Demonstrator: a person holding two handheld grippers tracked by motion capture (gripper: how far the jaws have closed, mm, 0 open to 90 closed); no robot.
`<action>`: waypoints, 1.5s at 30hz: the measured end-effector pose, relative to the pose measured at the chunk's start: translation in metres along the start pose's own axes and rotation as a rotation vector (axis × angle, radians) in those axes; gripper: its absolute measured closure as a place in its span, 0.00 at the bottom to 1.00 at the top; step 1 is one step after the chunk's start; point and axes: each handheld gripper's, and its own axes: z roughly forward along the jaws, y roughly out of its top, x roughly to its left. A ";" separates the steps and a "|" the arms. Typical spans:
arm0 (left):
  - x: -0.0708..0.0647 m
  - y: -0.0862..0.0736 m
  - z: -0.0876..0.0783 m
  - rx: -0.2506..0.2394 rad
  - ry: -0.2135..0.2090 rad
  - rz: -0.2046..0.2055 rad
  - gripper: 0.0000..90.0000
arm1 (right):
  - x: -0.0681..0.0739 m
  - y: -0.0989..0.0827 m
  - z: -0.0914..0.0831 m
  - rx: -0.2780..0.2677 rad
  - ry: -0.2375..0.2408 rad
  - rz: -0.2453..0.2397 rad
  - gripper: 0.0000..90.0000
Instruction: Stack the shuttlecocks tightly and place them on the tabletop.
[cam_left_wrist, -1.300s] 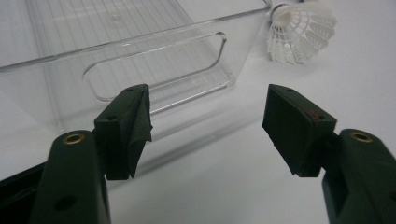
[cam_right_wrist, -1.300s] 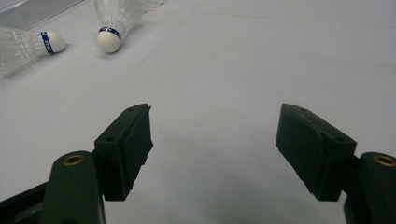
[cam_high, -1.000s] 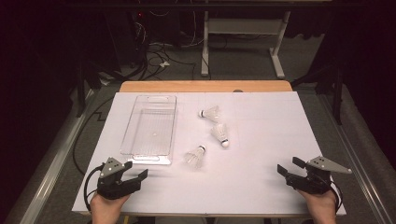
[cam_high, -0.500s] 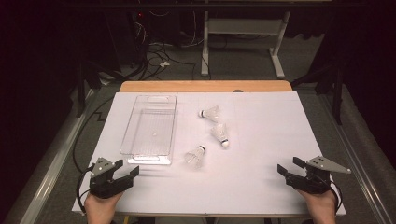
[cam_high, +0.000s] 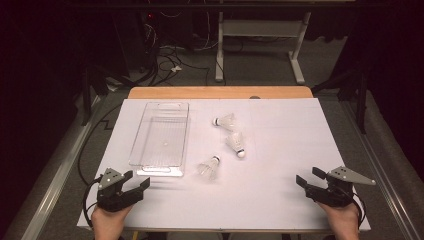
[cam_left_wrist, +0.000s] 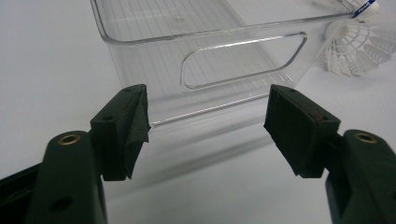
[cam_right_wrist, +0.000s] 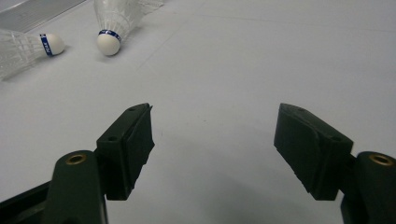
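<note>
A clear plastic bin (cam_high: 159, 170) lies empty on the left half of the white table. To its right lie three white shuttlecocks: one at the back (cam_high: 225, 121), one in the middle (cam_high: 236, 143), one nearest the bin's front corner (cam_high: 208, 167). My left gripper (cam_high: 139, 178) is open at the near left, just short of the bin's front end. In the left gripper view the jaws (cam_left_wrist: 208, 126) frame the bin's handle wall (cam_left_wrist: 210, 100), with a shuttlecock (cam_left_wrist: 357, 44) at the upper right. My right gripper (cam_high: 306, 175) is open at the near right, empty (cam_right_wrist: 212, 140). Two shuttlecocks (cam_right_wrist: 28, 49) (cam_right_wrist: 114, 21) lie far ahead of it.
The white sheet (cam_high: 280, 150) covers a wooden table whose far edge (cam_high: 220, 92) shows beyond it. Bare sheet lies between the two grippers and over the right half. Dark floor, cables and a desk frame (cam_high: 260, 40) lie behind the table.
My left gripper has shifted a little to the left along the near edge and stays open. The right gripper, the bin and the shuttlecocks have not moved.
</note>
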 end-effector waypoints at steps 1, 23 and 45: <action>0.000 0.000 0.000 -0.001 0.000 -0.001 0.35 | 0.000 0.000 0.000 -0.001 0.001 -0.002 0.31; -0.003 -0.001 -0.001 -0.003 -0.005 0.002 0.35 | 0.010 0.015 0.007 -0.021 0.055 -0.031 0.31; -0.004 -0.001 -0.002 -0.009 -0.014 0.007 0.35 | 0.037 0.031 0.032 -0.026 0.126 -0.101 0.32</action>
